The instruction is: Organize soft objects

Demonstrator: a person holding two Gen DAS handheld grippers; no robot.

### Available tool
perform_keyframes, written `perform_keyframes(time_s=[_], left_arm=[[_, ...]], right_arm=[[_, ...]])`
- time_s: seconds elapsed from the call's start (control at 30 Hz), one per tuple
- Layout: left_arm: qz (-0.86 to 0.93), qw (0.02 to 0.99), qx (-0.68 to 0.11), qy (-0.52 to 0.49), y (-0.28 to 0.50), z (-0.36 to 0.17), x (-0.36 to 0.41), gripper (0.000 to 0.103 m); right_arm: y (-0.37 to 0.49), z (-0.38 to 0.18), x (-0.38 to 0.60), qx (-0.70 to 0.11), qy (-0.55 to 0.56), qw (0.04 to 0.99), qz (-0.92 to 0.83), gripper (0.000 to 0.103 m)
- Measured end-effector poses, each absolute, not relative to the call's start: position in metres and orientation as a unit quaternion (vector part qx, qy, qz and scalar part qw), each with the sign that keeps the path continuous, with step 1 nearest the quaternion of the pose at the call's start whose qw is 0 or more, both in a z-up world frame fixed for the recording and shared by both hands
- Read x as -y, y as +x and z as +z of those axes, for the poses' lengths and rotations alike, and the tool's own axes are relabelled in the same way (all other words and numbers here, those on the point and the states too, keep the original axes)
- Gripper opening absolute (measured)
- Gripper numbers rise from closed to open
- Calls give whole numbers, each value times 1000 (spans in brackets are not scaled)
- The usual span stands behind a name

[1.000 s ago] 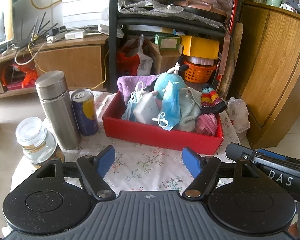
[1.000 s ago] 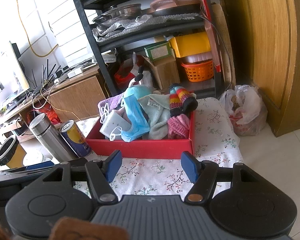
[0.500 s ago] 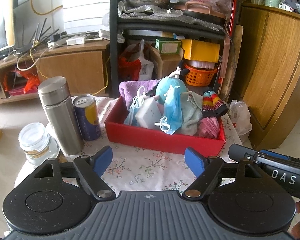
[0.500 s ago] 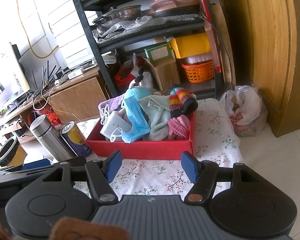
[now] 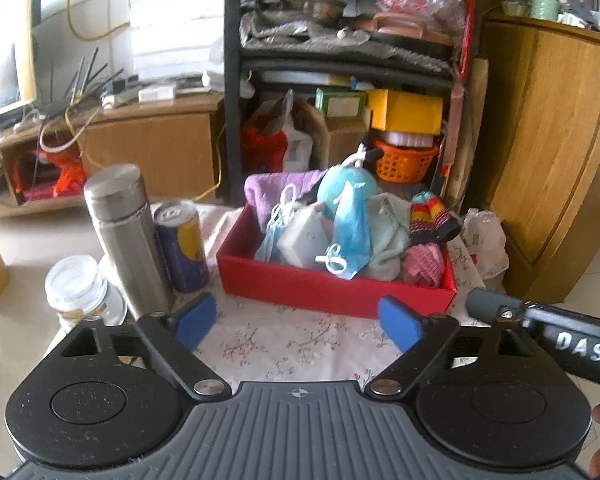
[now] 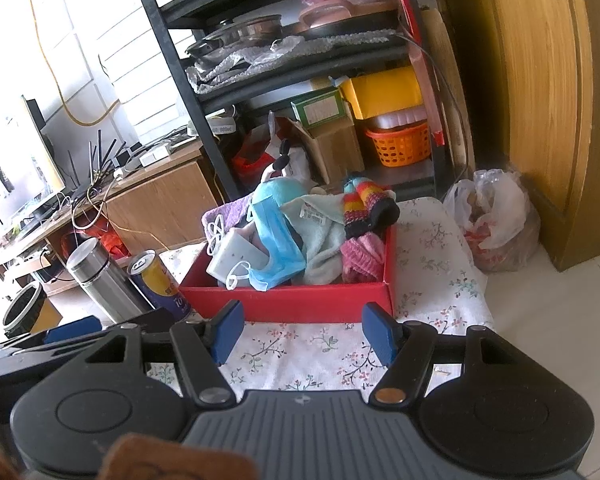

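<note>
A red box (image 5: pixel 332 292) (image 6: pixel 296 304) stands on a floral tablecloth (image 5: pixel 284 344). It holds a blue face mask (image 5: pixel 352 224) (image 6: pixel 276 236), a white pack (image 5: pixel 304 236), a pale green cloth (image 5: pixel 388 232), striped knit socks (image 5: pixel 432 216) (image 6: pixel 364 208), a pink knit piece (image 5: pixel 422 264), a purple towel (image 5: pixel 276 192) and a light blue plush (image 5: pixel 344 184). My left gripper (image 5: pixel 300 322) is open and empty, in front of the box. My right gripper (image 6: pixel 306 336) is open and empty, also short of the box.
A steel flask (image 5: pixel 126 236), a blue-yellow can (image 5: pixel 182 244) and a glass jar (image 5: pixel 78 292) stand left of the box. A black shelf rack (image 5: pixel 340 60) and wooden cabinet (image 5: pixel 552 160) are behind. A plastic bag (image 6: pixel 496 220) lies on the floor at right.
Both grippers have drawn back slightly from the box and stay open. The objects in the box have not moved.
</note>
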State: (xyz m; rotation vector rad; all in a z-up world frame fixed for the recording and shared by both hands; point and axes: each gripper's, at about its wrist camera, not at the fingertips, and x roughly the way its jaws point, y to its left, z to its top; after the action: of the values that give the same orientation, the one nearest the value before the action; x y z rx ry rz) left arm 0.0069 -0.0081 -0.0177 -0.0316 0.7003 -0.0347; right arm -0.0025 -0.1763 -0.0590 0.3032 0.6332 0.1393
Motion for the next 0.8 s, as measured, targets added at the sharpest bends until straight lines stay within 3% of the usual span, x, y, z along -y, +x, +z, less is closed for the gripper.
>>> perform_keyframes(time_s=[0.2,0.8], left_arm=[[-6,941,-338,-2,5,-17,8,97],[-22,936,-350,-17,7,-19,5,98]], right_arm=[[-3,-56,180,-299,157,939,62,37],[-6,-54,185,-284,169,942,55,38]])
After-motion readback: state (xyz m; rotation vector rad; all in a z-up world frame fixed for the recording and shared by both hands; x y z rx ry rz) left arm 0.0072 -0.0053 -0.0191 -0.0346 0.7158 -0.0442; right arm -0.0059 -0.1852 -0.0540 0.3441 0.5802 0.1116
